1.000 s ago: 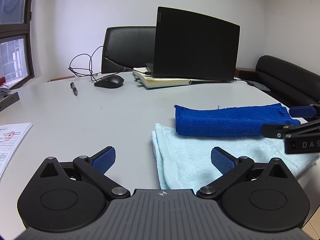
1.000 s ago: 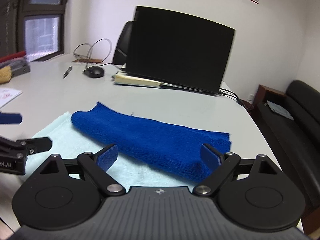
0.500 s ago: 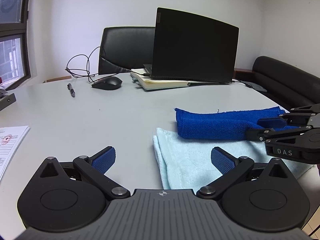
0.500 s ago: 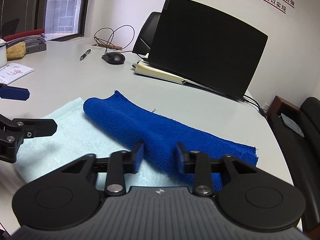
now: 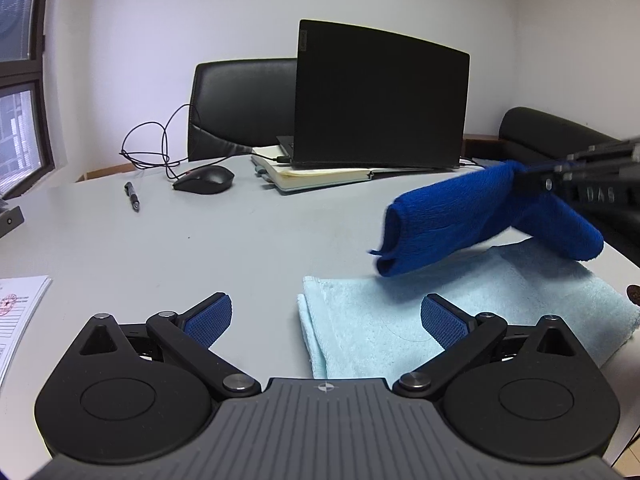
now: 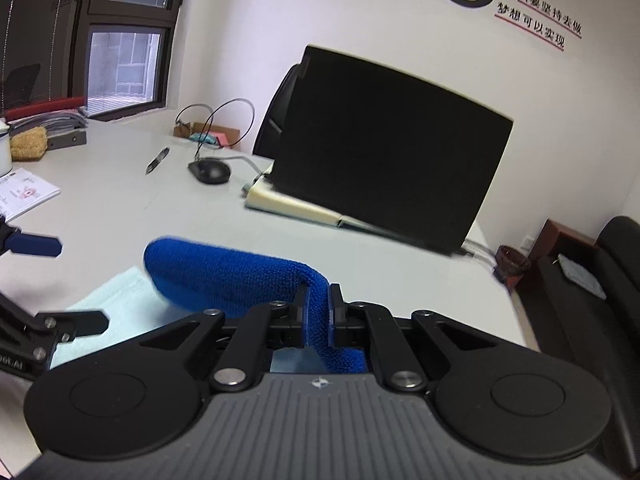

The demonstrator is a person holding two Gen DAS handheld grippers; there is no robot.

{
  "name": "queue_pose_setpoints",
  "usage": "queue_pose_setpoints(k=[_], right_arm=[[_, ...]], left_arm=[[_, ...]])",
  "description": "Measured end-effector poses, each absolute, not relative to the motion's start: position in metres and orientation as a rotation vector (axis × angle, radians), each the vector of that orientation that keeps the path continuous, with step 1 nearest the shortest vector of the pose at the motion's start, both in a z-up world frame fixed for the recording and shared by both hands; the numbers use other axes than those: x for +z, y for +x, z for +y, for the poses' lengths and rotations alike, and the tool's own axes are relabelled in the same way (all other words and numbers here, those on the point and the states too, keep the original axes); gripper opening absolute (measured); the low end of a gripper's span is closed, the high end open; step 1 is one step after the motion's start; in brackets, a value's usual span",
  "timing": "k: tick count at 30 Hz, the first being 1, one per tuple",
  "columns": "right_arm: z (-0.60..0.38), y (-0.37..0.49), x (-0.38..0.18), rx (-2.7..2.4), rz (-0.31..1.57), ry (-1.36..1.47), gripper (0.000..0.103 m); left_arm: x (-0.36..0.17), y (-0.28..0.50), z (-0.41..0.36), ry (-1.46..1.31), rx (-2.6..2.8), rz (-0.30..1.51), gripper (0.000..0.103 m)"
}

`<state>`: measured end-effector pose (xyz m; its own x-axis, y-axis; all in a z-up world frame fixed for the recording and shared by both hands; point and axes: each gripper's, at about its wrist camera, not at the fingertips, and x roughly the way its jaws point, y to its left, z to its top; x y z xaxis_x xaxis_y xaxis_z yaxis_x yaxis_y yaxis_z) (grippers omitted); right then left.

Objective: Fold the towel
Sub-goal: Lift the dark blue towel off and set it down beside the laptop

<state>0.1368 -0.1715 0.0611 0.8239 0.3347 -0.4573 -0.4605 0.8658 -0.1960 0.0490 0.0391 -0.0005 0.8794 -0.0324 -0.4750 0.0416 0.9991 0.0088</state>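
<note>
Left claw held wide over the light blue towel spread on the surface, folded dark blue towel pinched mid-length in the right claw and draped above it, laptop beyond.

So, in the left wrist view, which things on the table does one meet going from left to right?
Printed papers → pen → mouse → notebook under the laptop → blue towel, pinched by the right claw above the light blue towel.
</note>
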Motion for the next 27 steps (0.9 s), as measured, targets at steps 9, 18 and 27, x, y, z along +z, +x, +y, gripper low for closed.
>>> queue_pose_setpoints(k=[9,18,27], right_arm=[[-0.188,0.184,0.086,0.381,0.364,-0.343,0.008],[-0.191,0.249,0.080,0.377,0.394,-0.294,0.008],[-0.188,0.291,0.041,0.387,0.524,-0.238,0.009]], left_arm=[[0.000,0.061,0.035,0.026,-0.042,0.508,0.102],[-0.003,0.073,0.033,0.040,-0.033,0.531,0.100],[-0.007,0.082,0.032,0.043,-0.031,0.547,0.098]])
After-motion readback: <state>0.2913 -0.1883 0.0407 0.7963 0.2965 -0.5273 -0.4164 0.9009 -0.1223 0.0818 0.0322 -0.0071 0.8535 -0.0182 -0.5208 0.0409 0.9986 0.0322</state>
